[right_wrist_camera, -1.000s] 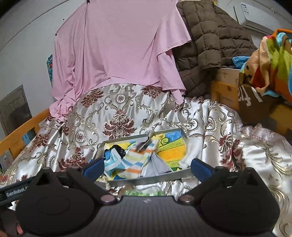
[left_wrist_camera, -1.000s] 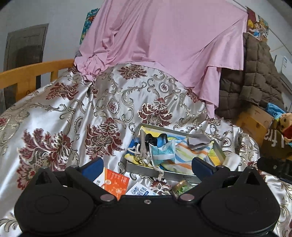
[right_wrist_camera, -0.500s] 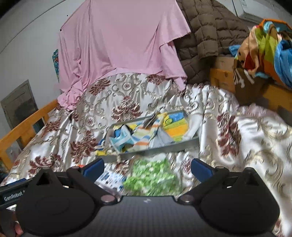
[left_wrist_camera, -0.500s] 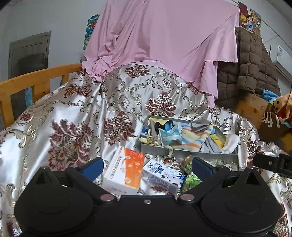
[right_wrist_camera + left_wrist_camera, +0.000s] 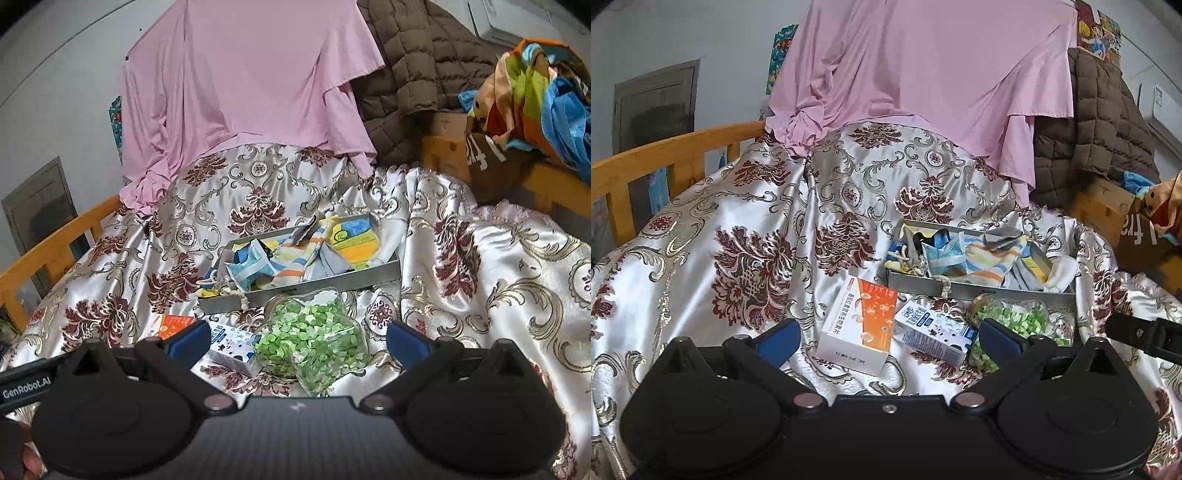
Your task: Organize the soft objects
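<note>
The soft cloths (image 5: 975,254) lie heaped in the grey metal tray (image 5: 979,290), right of centre in the left wrist view and at mid-frame in the right wrist view (image 5: 295,258), on the flowered satin bedspread (image 5: 746,236). A cord (image 5: 945,285) hangs over the tray's near wall, and a white piece (image 5: 1062,271) spills over its right end.

A second ago the tray filled the lower middle of both views; now it sits higher and smaller, and an orange-and-white box (image 5: 858,325), a small blue-and-white carton (image 5: 932,332) and a clear container of green bits (image 5: 314,343) have come into sight in front of it. Both cameras have drawn back, so I judge the cloths are already gathered and this stage is closing.

The left tongs (image 5: 888,336) and right tongs (image 5: 297,336) are both spread wide and hold nothing.

How many cloths are in the heap is unclear; they overlap. The box is mostly hidden behind a finger in the right view, and the print on the packaging is unreadable.
</note>
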Motion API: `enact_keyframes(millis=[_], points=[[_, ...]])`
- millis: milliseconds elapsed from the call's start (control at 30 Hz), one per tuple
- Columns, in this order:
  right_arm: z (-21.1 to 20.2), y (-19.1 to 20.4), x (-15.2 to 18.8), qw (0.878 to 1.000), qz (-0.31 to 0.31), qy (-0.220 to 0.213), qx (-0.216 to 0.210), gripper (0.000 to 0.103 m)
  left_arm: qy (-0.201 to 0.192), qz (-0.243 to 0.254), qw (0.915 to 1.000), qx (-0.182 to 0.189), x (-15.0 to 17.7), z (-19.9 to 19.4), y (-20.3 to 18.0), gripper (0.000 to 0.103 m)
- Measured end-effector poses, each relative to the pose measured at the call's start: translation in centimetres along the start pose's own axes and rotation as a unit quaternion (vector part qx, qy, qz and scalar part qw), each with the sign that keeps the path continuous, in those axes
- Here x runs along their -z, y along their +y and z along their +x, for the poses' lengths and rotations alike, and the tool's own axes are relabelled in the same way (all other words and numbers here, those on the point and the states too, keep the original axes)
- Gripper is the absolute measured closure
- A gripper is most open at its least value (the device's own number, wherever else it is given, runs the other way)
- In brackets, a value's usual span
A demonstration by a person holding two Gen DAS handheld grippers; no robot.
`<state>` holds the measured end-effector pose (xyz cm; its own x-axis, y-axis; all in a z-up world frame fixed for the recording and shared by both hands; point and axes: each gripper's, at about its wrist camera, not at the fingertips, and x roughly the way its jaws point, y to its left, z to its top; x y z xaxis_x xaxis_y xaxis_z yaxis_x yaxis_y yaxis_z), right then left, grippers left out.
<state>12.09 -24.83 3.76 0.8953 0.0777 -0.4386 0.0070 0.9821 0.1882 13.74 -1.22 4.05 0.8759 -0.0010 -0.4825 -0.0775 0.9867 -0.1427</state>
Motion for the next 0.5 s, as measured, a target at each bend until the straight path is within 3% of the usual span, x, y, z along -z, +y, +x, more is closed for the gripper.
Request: enact_keyframes(millis=[200,500], points=[[-1.1,0.6,0.5,0.999,-0.013,-0.032,0.006,0.0,-0.003,0.01,0.9999,-0.007,0.4,-0.8,0.2,0.001],[-1.6,1.0,1.5,0.999,-0.011,-0.046,0.013,0.0,-0.016,0.05,0.9982,-0.029,0.9,-2.2,0.2,0.001]])
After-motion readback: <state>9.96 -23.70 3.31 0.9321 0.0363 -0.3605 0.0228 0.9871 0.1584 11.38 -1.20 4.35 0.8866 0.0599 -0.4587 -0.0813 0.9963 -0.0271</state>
